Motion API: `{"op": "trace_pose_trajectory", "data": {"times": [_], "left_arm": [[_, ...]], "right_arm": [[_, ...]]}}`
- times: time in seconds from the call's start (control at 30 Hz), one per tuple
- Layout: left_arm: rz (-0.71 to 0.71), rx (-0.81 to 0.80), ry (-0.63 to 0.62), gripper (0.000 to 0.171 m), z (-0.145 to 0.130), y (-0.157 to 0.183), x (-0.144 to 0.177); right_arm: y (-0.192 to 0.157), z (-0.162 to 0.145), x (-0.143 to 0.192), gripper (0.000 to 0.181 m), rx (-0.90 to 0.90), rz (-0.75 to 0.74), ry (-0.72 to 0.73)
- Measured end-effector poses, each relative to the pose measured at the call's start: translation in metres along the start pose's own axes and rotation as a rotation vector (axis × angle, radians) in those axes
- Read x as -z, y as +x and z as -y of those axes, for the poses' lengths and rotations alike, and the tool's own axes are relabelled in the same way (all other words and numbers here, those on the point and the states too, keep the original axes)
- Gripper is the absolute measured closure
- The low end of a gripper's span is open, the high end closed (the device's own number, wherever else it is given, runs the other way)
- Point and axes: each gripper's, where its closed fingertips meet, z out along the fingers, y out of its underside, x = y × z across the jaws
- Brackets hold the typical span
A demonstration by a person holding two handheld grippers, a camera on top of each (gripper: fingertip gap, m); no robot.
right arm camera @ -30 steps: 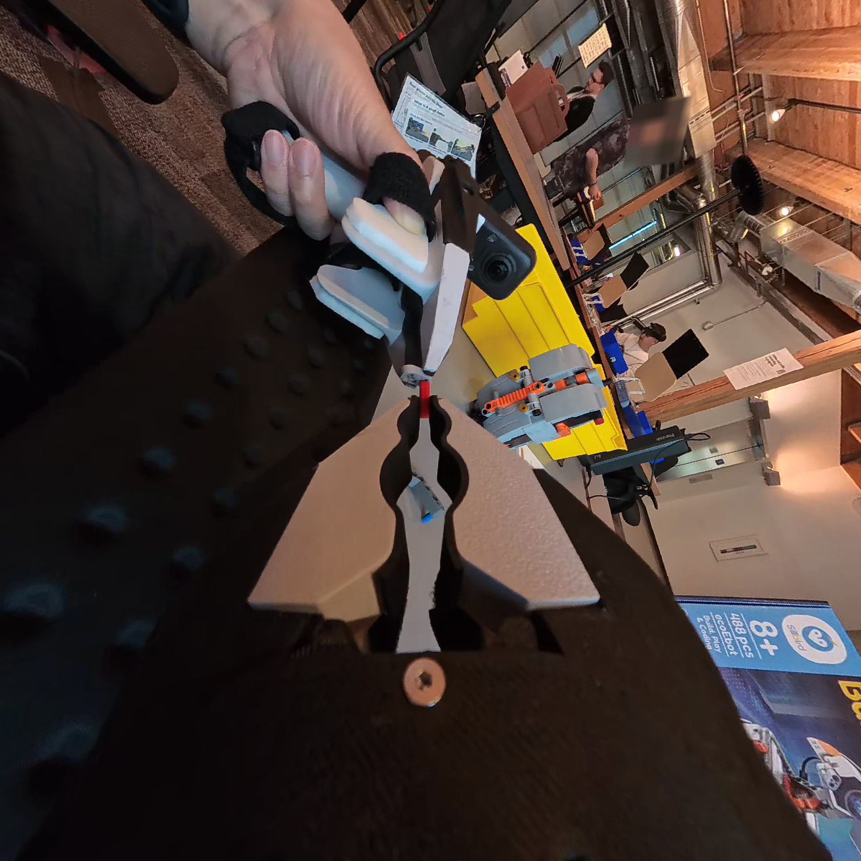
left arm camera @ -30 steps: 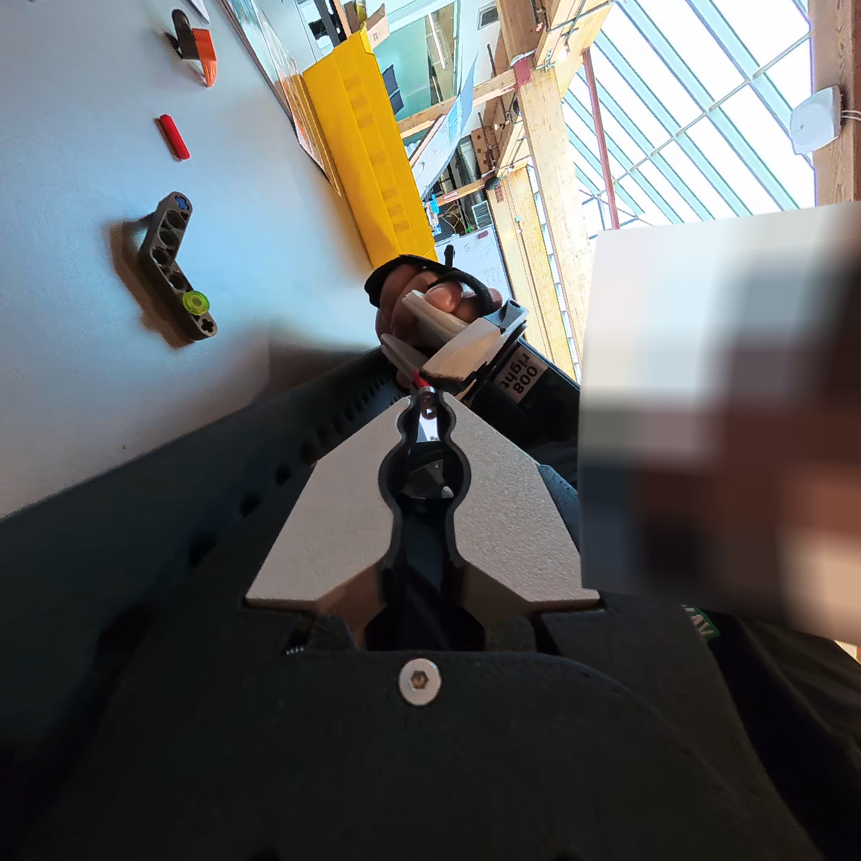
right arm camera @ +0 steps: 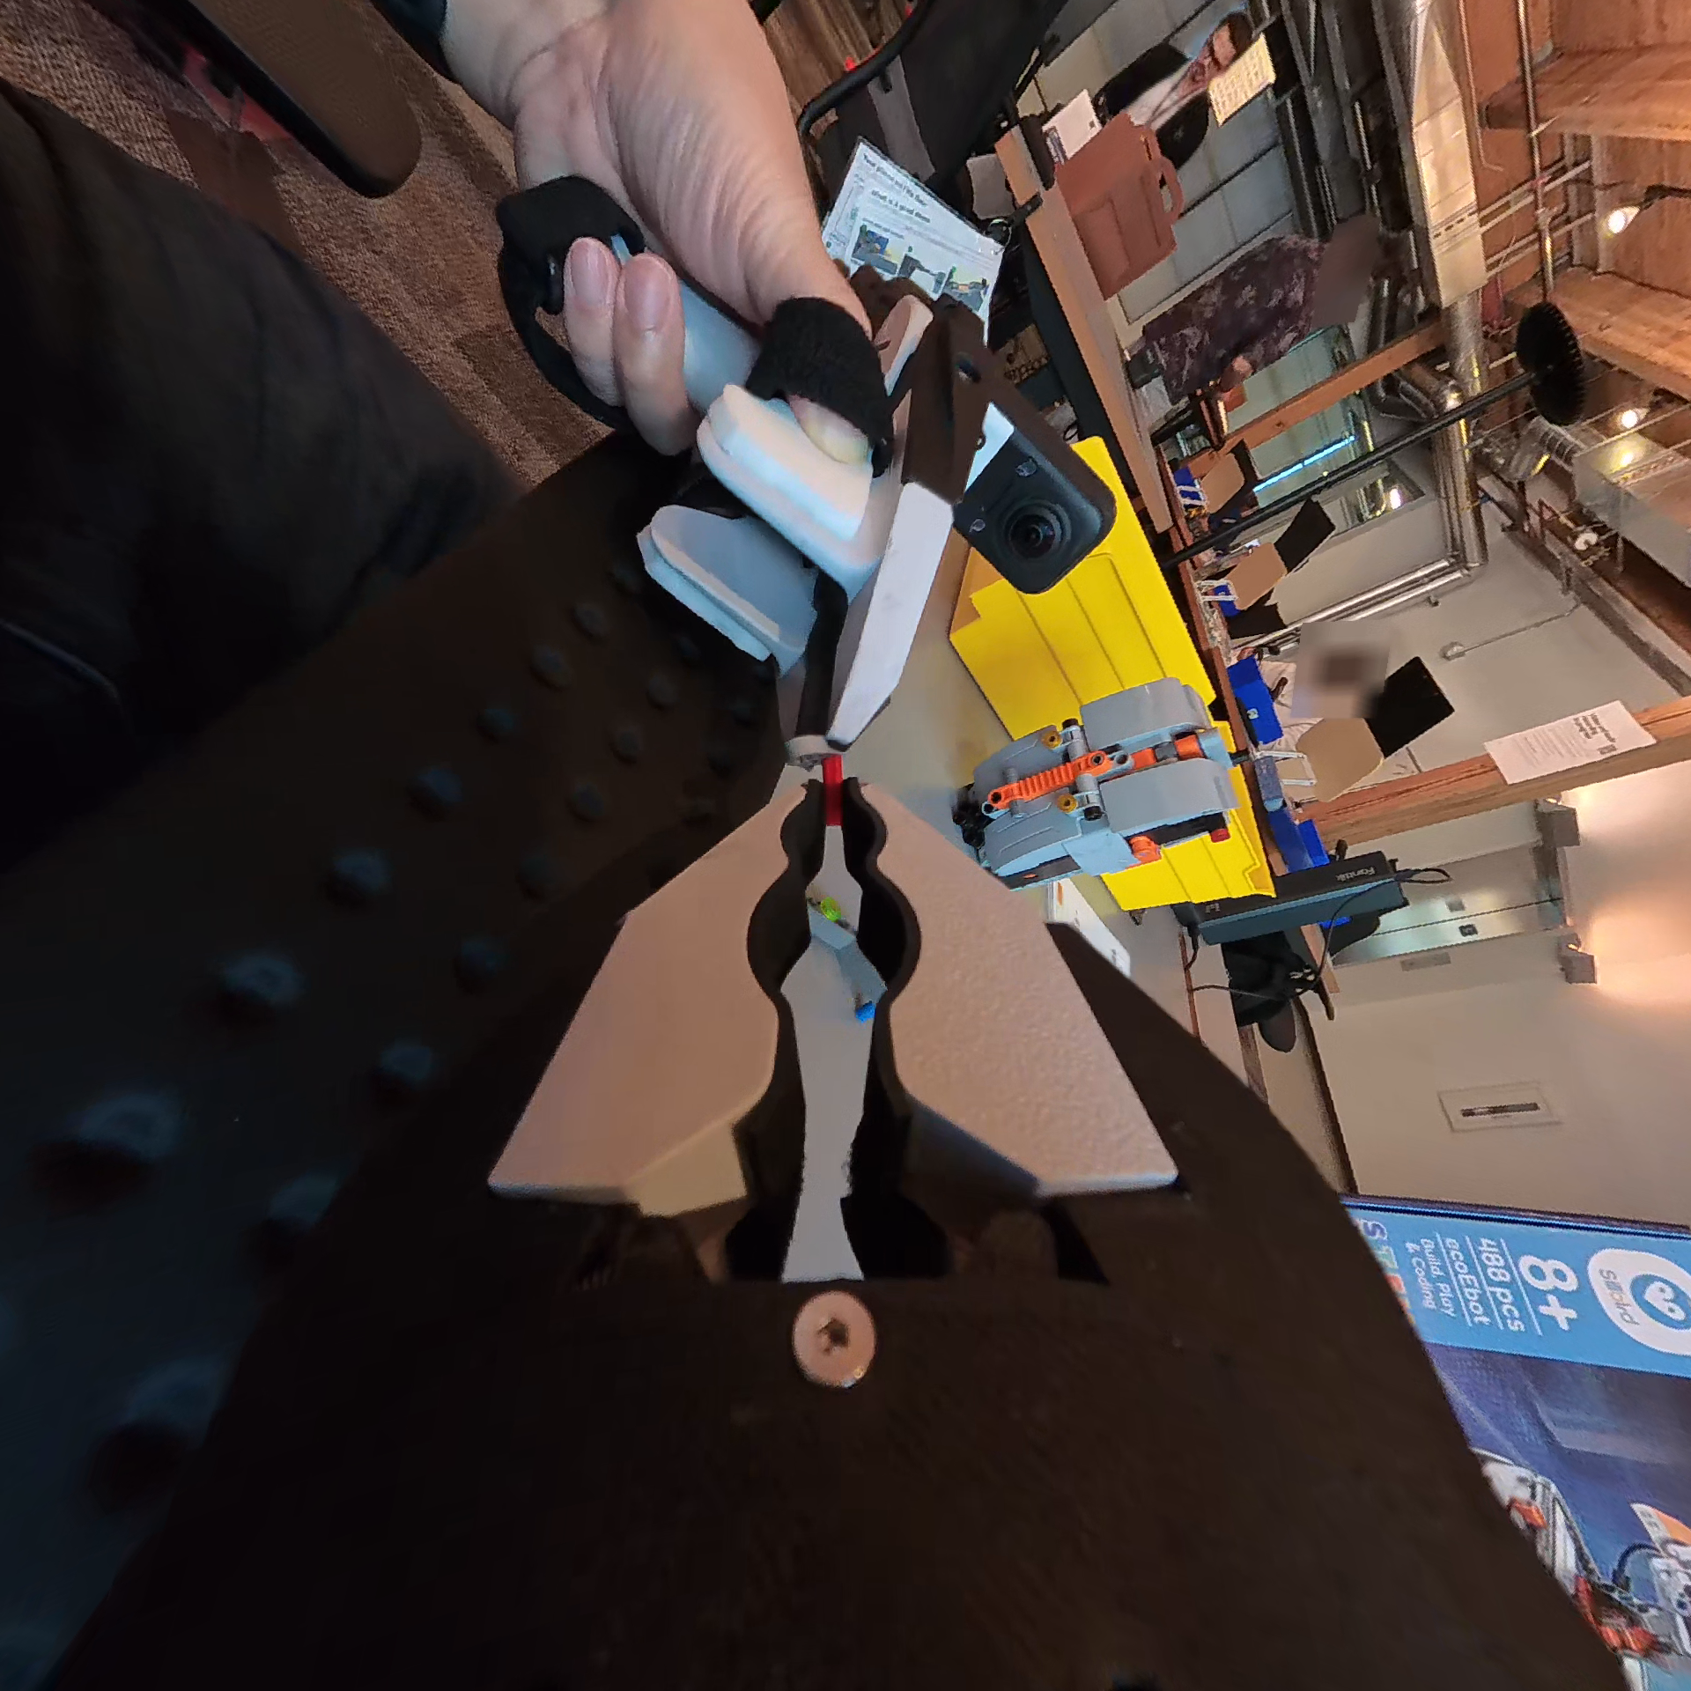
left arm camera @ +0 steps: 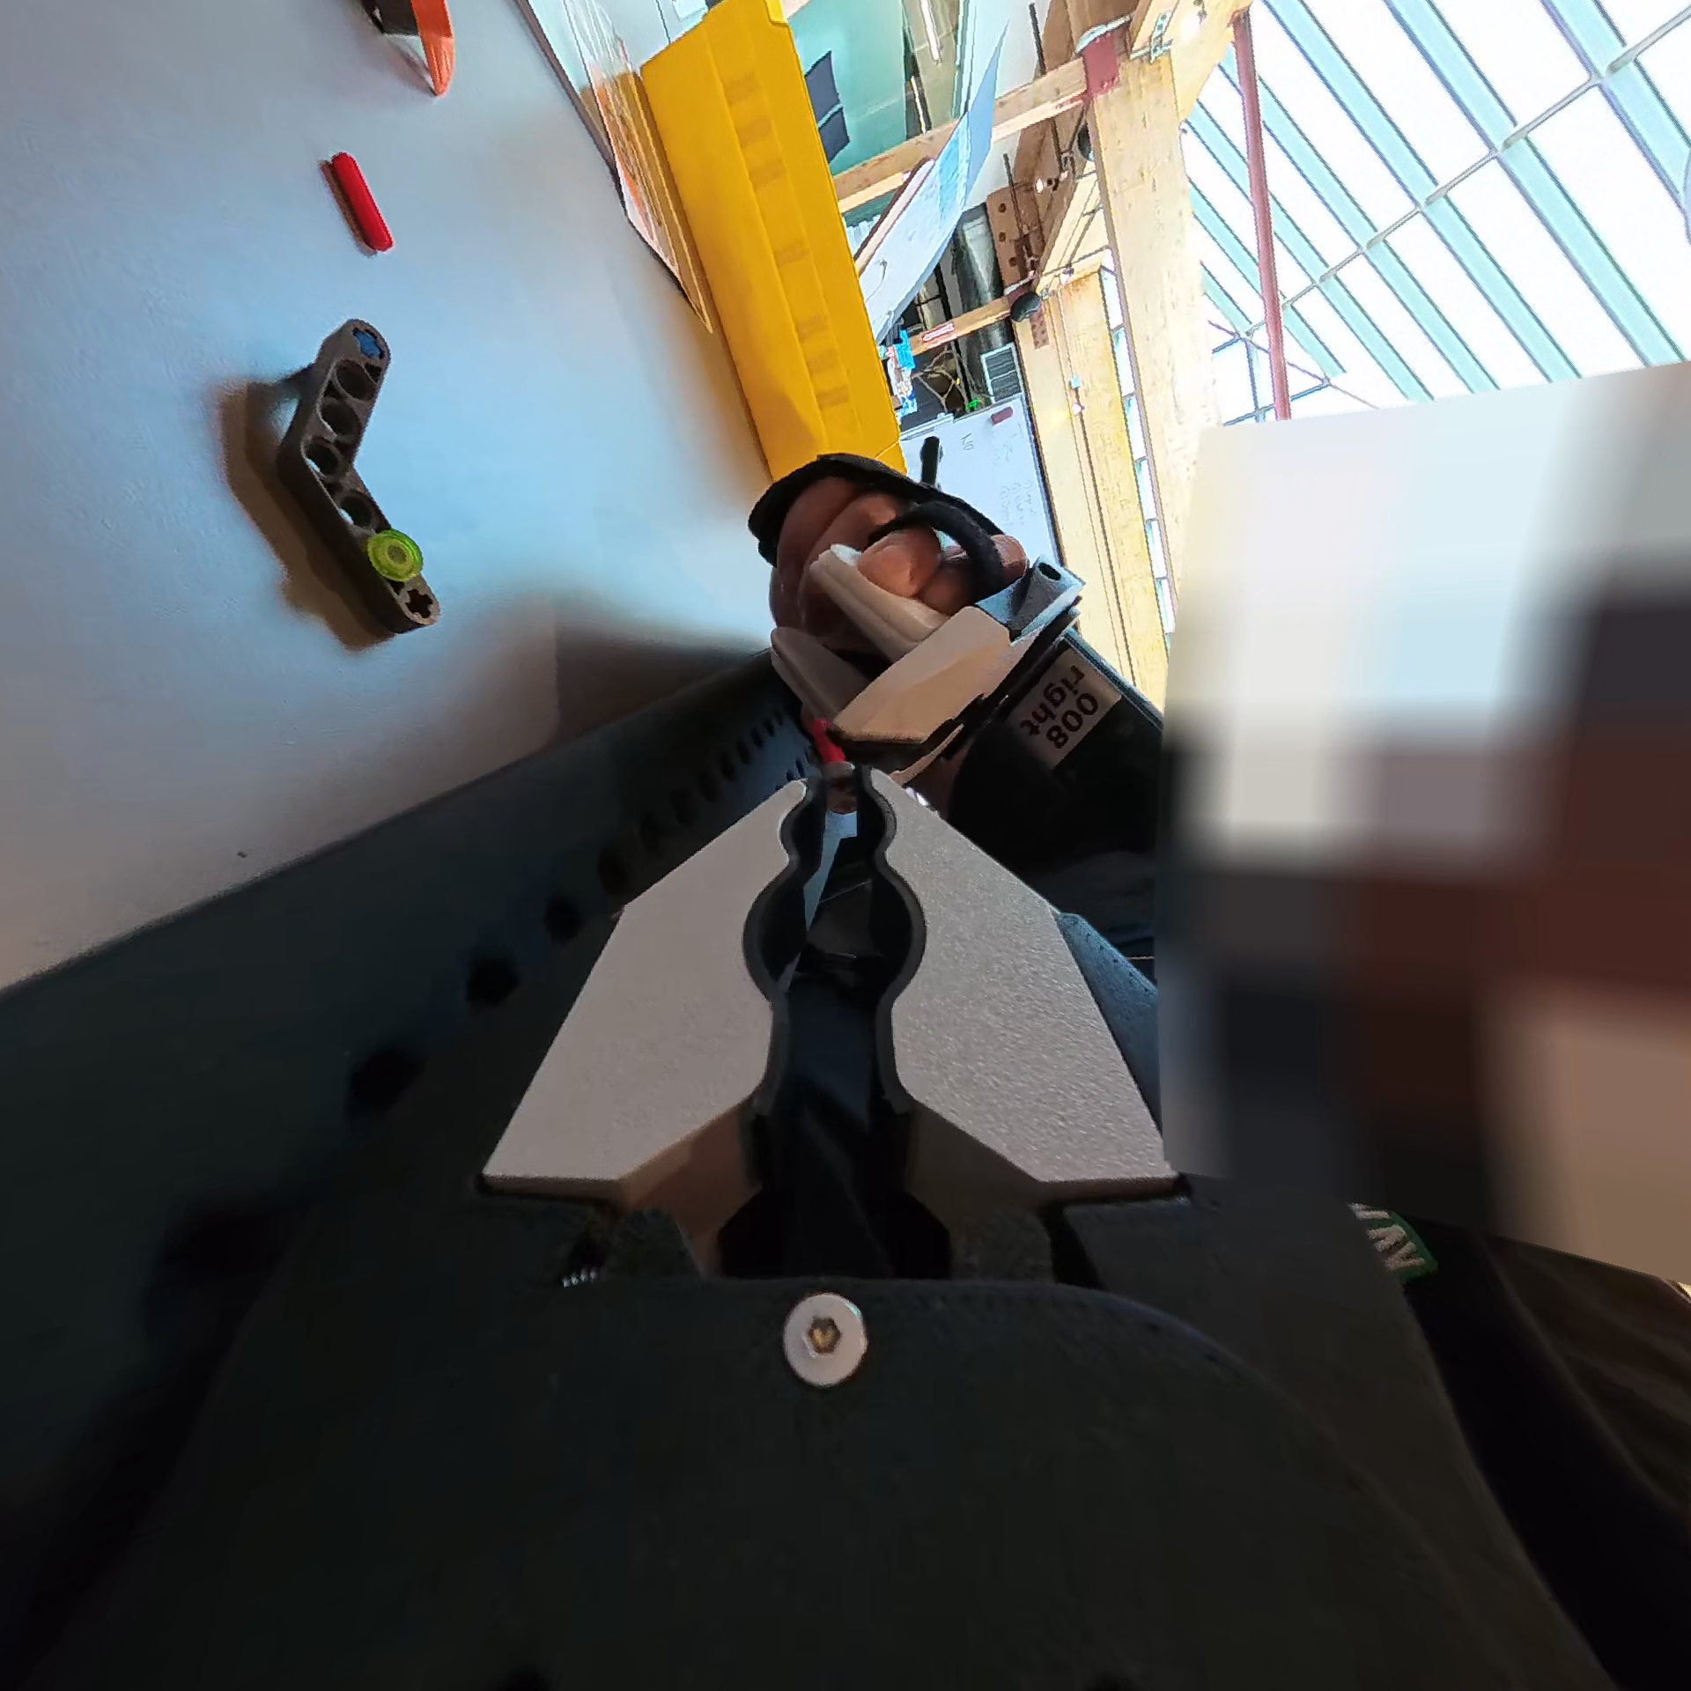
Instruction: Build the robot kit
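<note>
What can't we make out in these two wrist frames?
- Left wrist view: the small grey part at the left gripper tips is too small to identify.
- Right wrist view: how far the red pin sits inside the right gripper is hidden by its fingers.
- Left wrist view: the orange piece is cut by the top edge.
</note>
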Motion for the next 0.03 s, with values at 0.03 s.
{"op": "trace_pose_trajectory", "data": {"times": [0.03], "left_arm": [[0.007, 0.0, -0.002, 0.166, -0.0002, -0.0008, -0.0003]], "right_arm": [[-0.0006, -0.0005, -0.0003, 0.179, 0.003, 0.002, -0.002]]}}
